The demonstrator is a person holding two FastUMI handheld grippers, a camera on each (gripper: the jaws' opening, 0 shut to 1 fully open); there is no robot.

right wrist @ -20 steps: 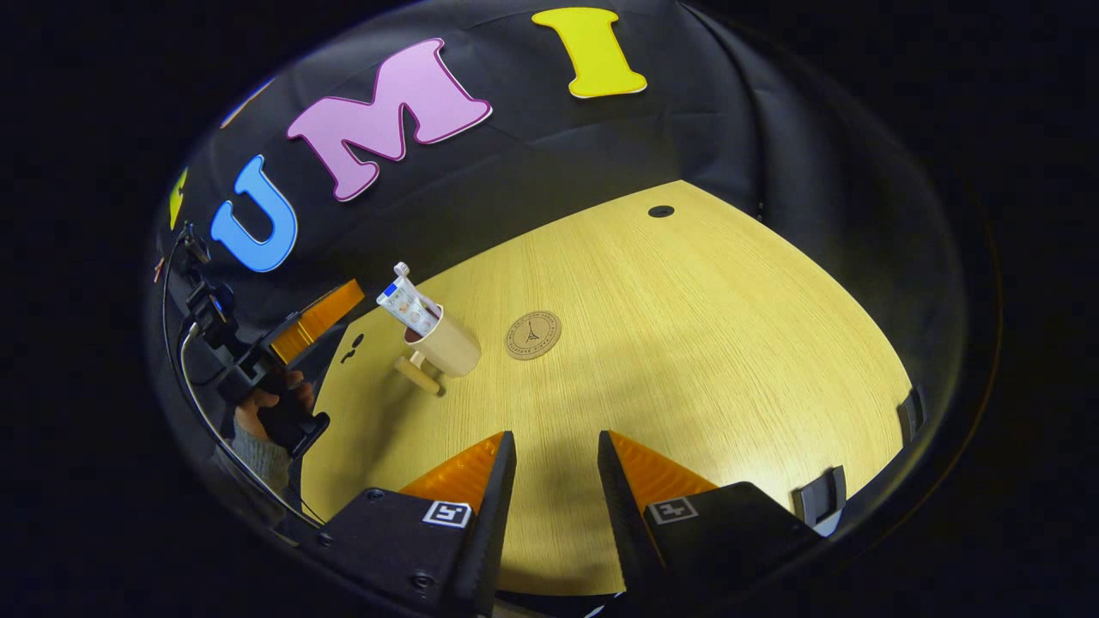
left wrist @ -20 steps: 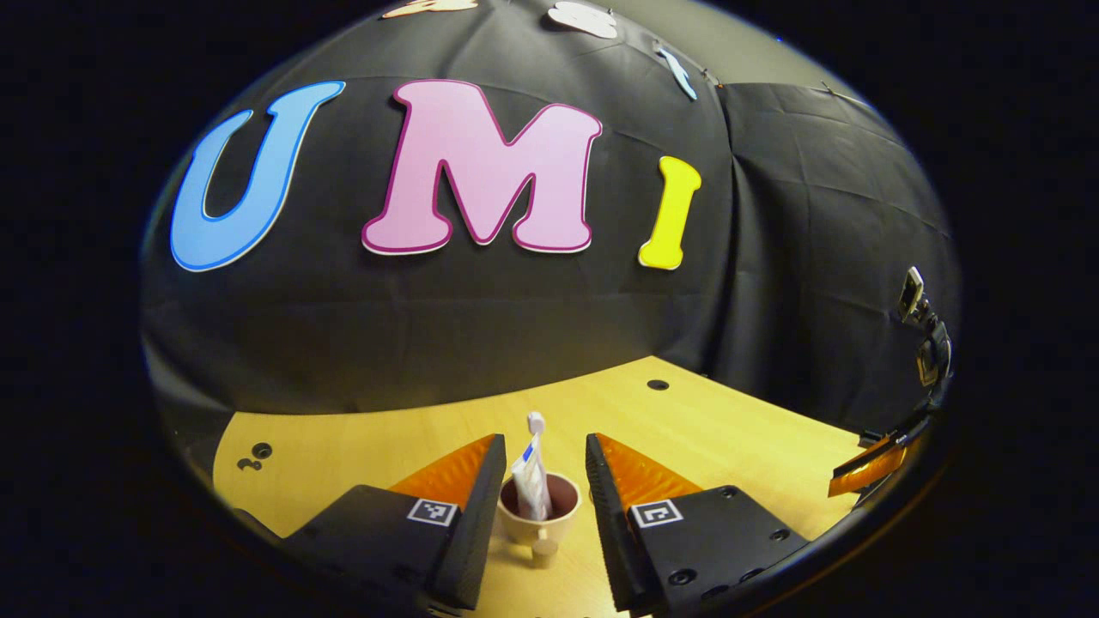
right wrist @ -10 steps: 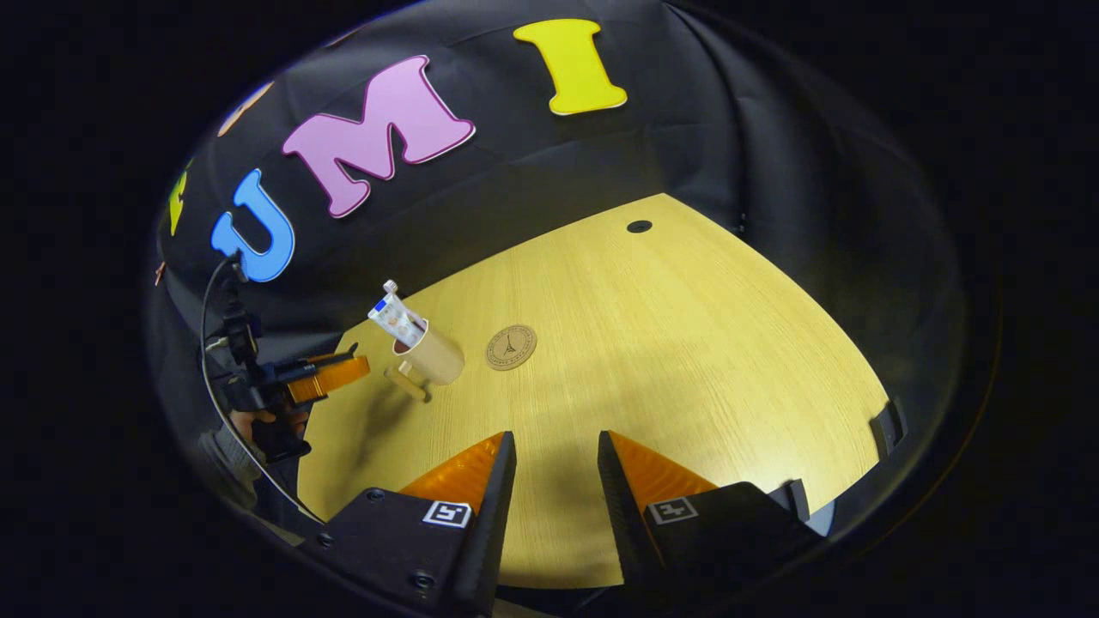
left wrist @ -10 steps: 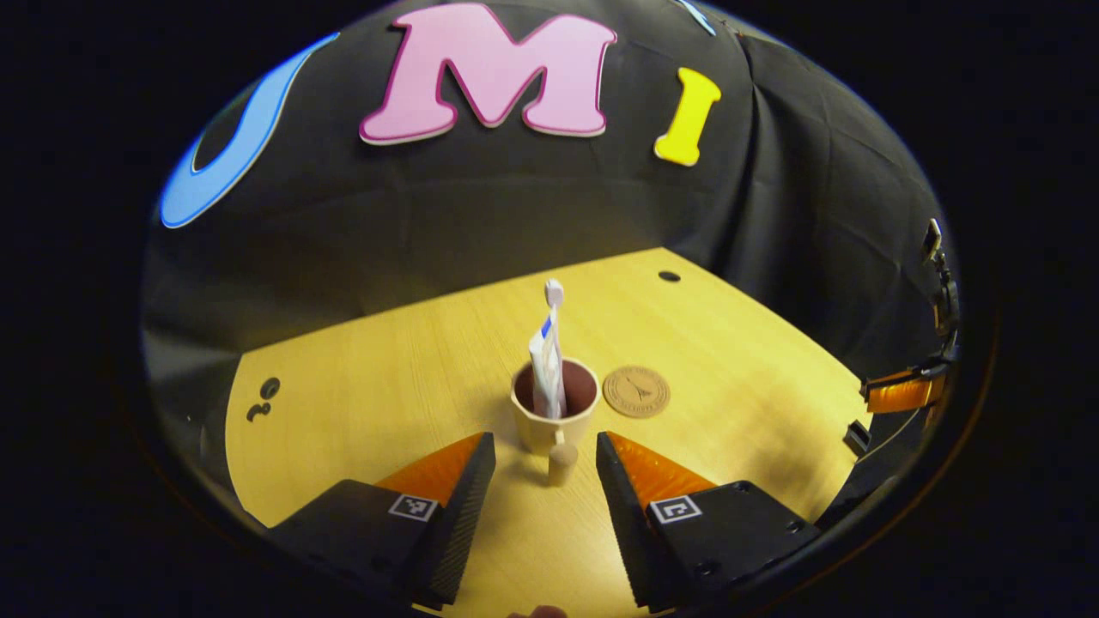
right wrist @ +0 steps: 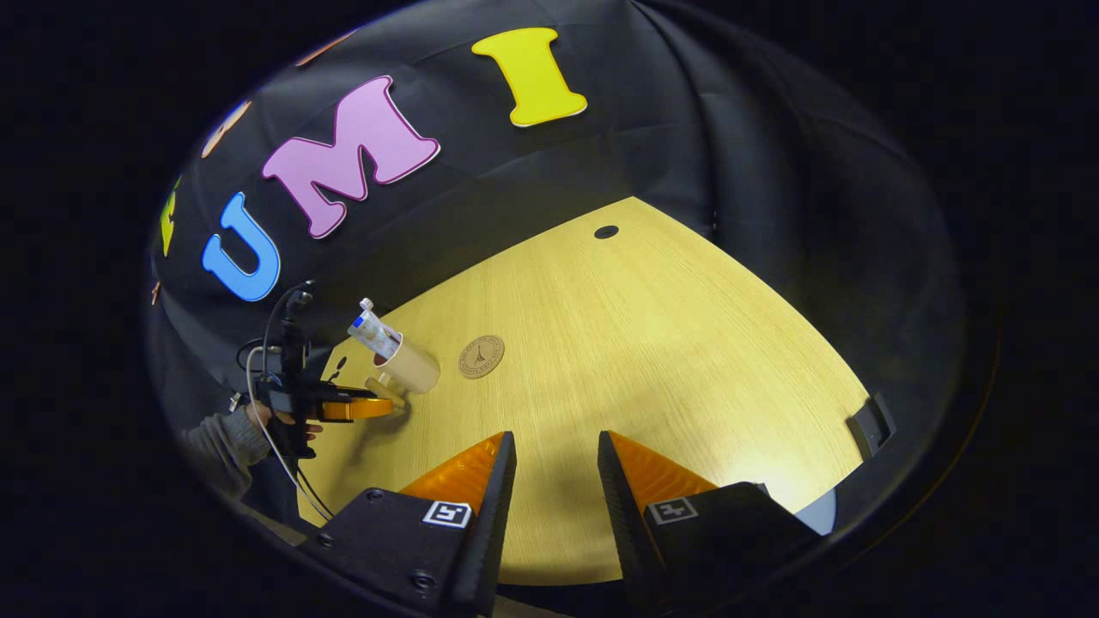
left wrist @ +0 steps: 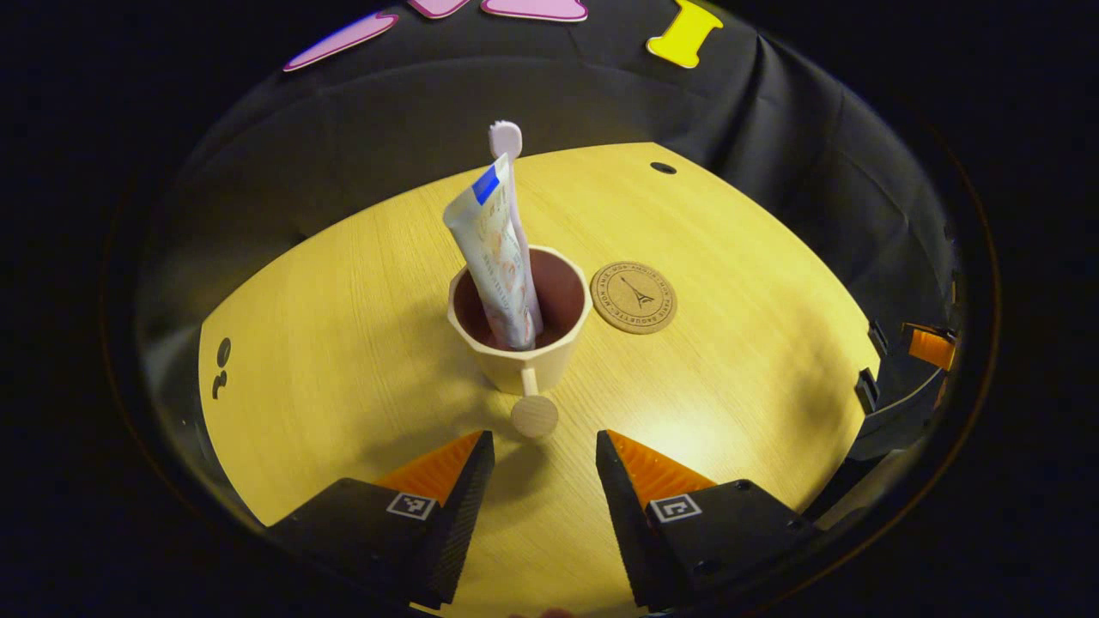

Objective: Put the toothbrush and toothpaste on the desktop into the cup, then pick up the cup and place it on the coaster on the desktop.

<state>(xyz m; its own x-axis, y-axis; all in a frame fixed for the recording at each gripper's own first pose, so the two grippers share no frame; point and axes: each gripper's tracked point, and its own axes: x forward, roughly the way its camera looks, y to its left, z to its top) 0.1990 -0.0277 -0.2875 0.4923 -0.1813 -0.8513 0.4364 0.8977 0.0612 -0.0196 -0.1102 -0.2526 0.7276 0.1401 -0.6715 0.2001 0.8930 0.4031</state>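
My left gripper (left wrist: 537, 481) hangs open and empty just short of the beige cup (left wrist: 519, 322), whose toothpaste (left wrist: 498, 253) and toothbrush (left wrist: 506, 142) stand upright, beside the coaster (left wrist: 634, 297). My right gripper (right wrist: 554, 489) hangs open, empty.

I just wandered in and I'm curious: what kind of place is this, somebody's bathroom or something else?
Probably a staged recording booth, not a bathroom: black cloth wall behind a wooden desktop, with just a cup of toothpaste, a coaster and handheld grippers.
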